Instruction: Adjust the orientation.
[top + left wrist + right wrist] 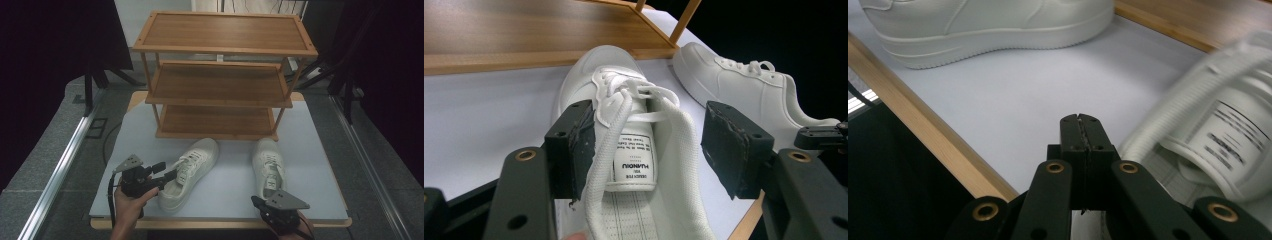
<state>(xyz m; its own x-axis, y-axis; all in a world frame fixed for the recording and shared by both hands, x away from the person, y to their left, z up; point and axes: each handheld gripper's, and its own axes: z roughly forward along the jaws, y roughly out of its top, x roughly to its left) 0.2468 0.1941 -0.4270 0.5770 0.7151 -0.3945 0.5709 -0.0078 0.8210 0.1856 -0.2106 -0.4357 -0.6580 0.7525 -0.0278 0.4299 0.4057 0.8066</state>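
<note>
Left gripper (649, 145) spread astride left white lace-up sneaker (190, 172); right gripper (1081, 125) pressed together, empty, beside right white sneaker (268, 167). Three-tier wooden shoe rack (220, 75) stands behind.

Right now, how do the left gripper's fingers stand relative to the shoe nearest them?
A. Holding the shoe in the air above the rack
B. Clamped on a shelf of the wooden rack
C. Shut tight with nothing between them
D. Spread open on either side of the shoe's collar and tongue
D: in the left gripper view the left gripper is spread, its fingers flanking the left shoe, which lies on the table.
</note>
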